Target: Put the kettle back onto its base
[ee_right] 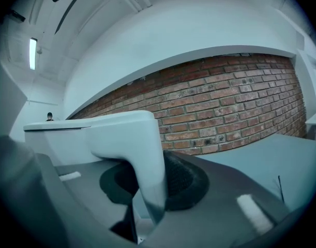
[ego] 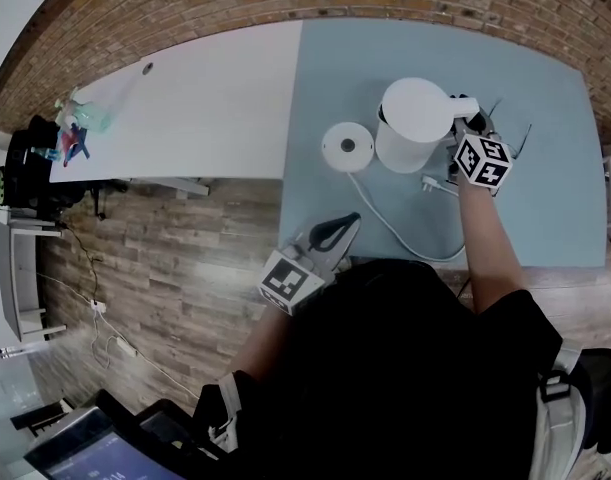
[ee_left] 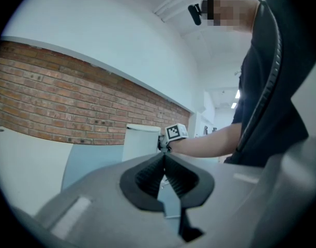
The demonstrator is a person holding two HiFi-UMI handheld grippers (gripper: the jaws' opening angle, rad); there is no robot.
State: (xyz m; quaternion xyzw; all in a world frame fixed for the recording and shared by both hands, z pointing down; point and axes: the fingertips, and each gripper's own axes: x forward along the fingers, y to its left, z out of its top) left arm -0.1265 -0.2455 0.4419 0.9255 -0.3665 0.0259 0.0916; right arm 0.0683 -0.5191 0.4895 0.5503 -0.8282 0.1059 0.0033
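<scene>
Head view: right hand-held gripper (ego: pixel 465 120) outstretched.

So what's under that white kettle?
Not its base, which lies bare beside it on the blue table. The kettle itself hides whatever is directly beneath.

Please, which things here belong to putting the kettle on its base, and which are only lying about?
Job: kettle; base; right gripper, shut on the handle.
Lying about: left gripper, shut and empty; plug; clutter on the white table.
</scene>
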